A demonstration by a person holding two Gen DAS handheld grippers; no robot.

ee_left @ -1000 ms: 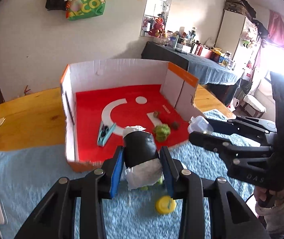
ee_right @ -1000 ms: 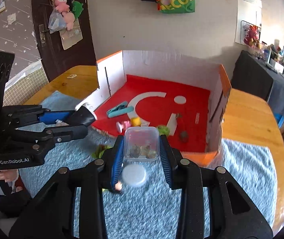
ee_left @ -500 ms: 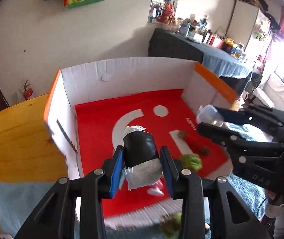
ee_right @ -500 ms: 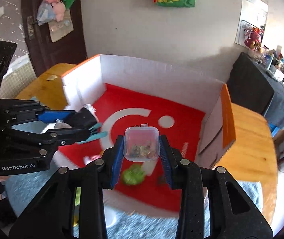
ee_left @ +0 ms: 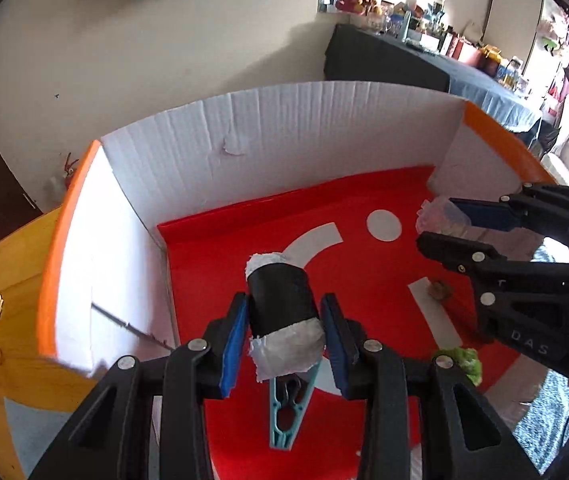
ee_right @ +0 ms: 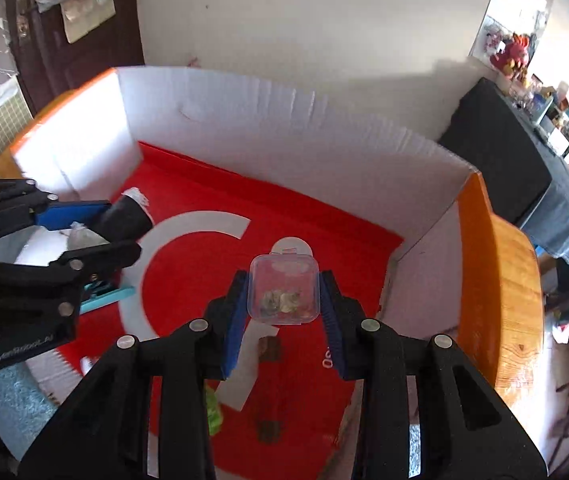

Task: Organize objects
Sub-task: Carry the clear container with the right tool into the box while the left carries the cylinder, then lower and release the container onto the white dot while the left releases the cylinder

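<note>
**Desk:** How far along is the tidy-up?

**Photographer:** Partway, by the look of it. Several items already lie on the red floor of the cardboard box [ee_left: 292, 148]: a teal clip [ee_left: 290, 412], a green leafy piece [ee_left: 460, 362] and a small brown lump [ee_left: 439, 289]. Two more hang above that floor, neither set down yet, so both placements and releases appear to remain.

**Desk:** What is each claw doing?

**Photographer:** The left gripper [ee_left: 284, 338] is clamped on a black roll [ee_left: 280, 300], its blue pads pressing either side. The right gripper [ee_right: 283, 314] is clamped on a clear plastic case [ee_right: 284, 290], held over the box floor nearer the right wall.

**Desk:** And the items themselves?

**Photographer:** The roll is a dark cylinder with crumpled white material at both ends, poised above the box's left half, directly over the clip. The case is a small, transparent square with rounded corners and a tab at its top edge; a few pale, pebble-like bits sit loose inside. What they are cannot be made out.
</note>
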